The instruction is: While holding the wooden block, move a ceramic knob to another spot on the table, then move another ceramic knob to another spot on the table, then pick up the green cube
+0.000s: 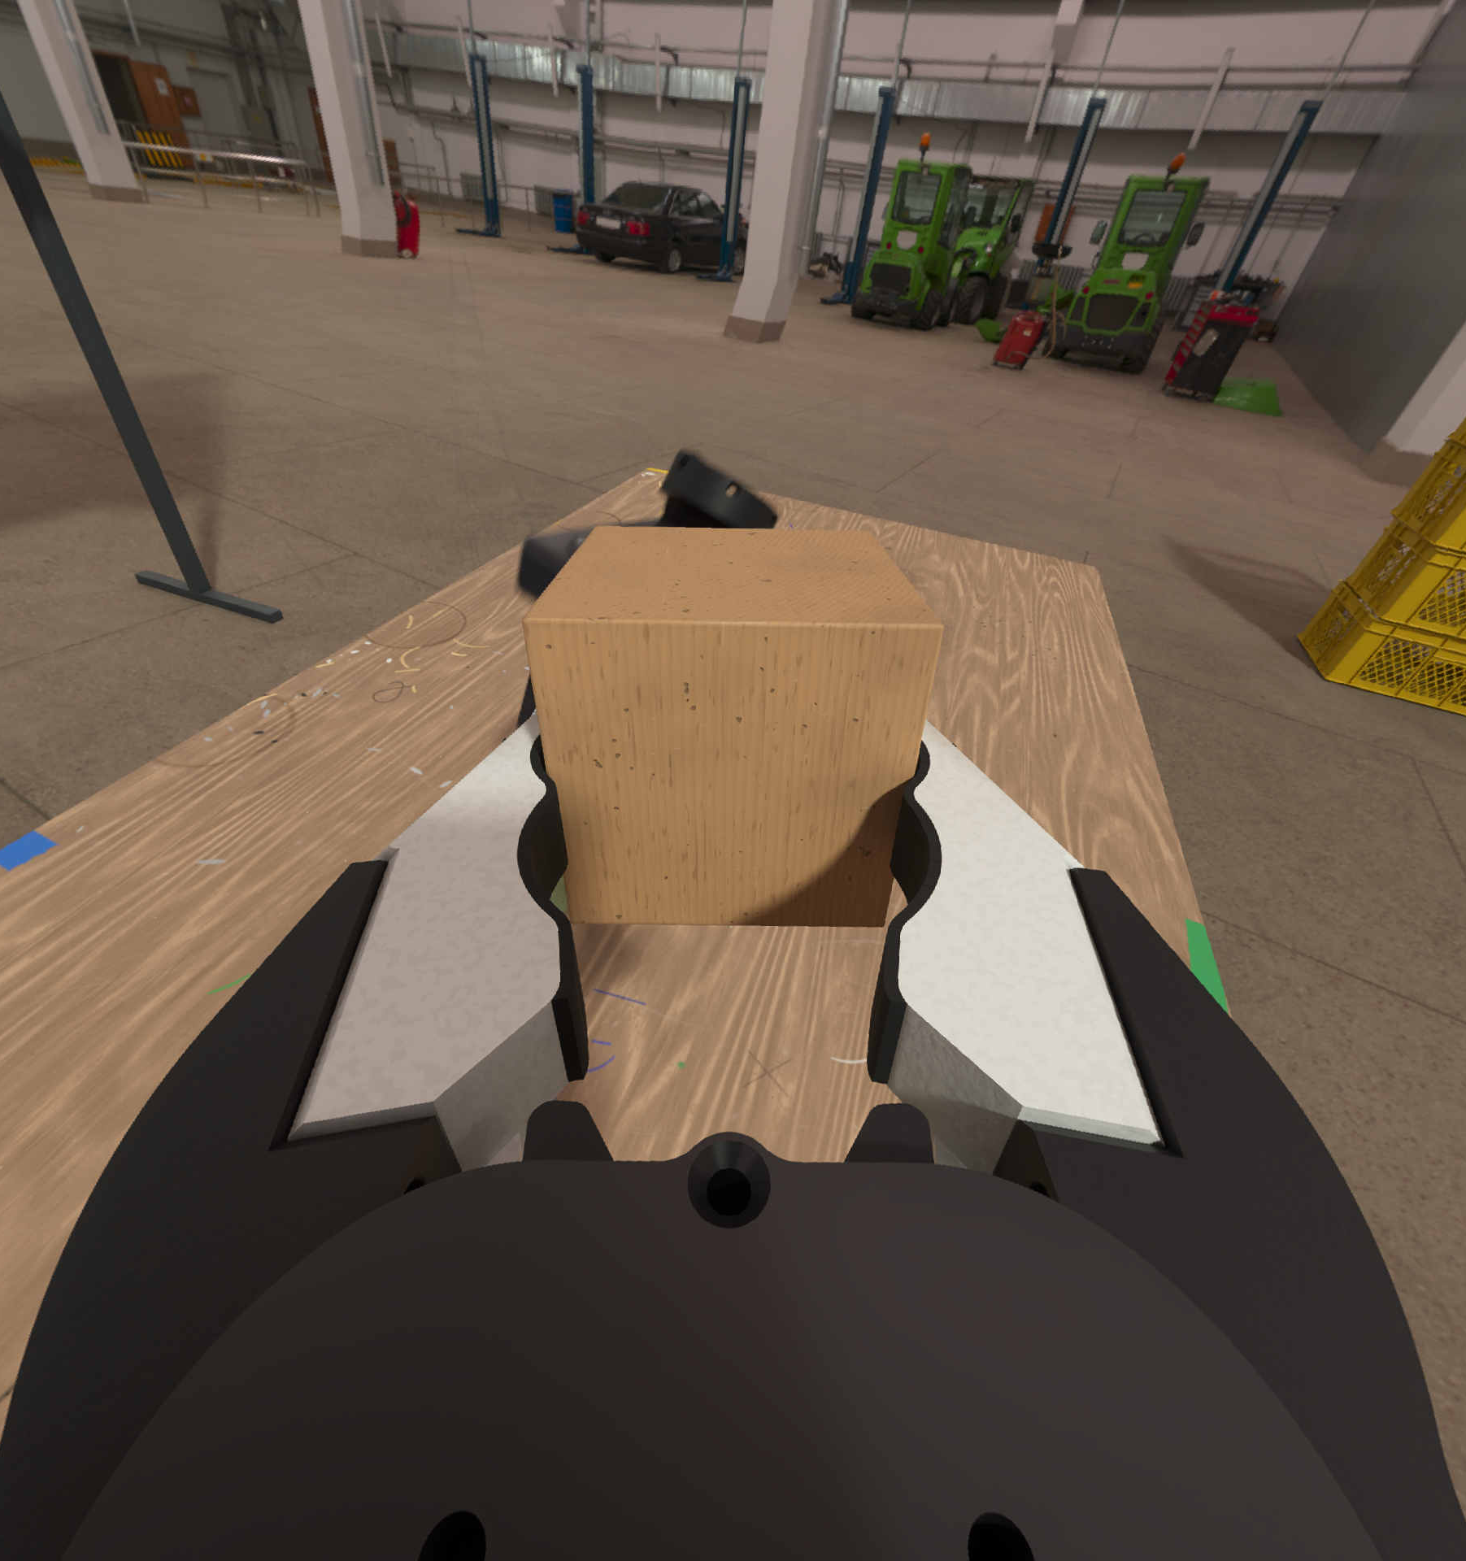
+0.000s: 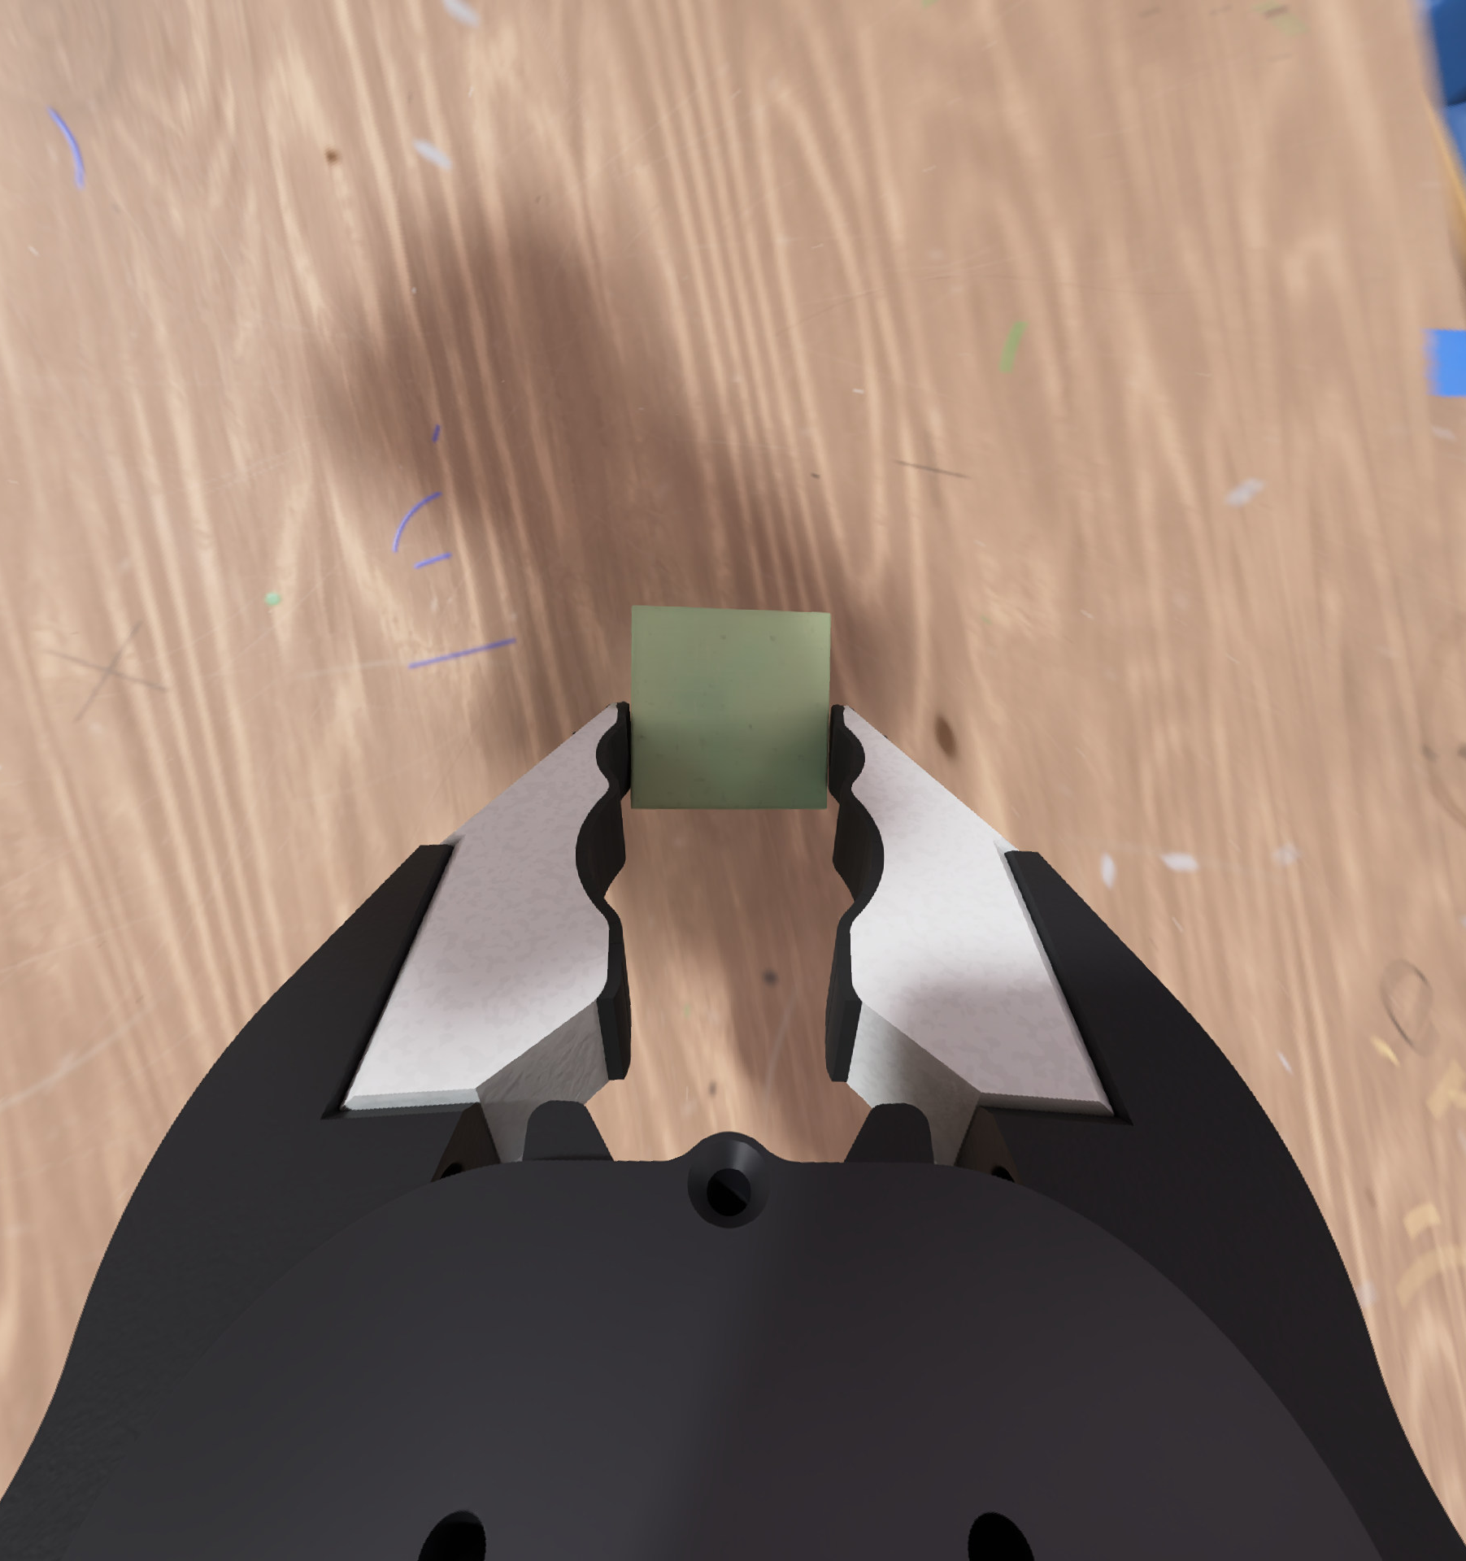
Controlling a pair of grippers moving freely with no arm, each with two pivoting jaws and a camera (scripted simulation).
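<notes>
My left gripper [image 1: 729,760] is shut on the wooden block [image 1: 733,718], a tan cube held between both fingers above the wooden table [image 1: 205,887]. Behind the block, part of the other gripper [image 1: 708,498] shows as a dark shape over the far end of the table. My right gripper [image 2: 729,747] points down at the table [image 2: 1050,591] and is shut on the green cube [image 2: 729,709], a small pale green cube pinched at the fingertips. The cube's shadow falls on the table away from it. No ceramic knob shows in either view.
A blue tape patch [image 1: 21,849] marks the table's left edge and a green one [image 1: 1204,963] its right edge. Yellow crates [image 1: 1439,591] stand on the floor to the right. A dark metal post [image 1: 79,321] stands to the left. A blue tape patch [image 2: 1456,363] also shows in the right wrist view.
</notes>
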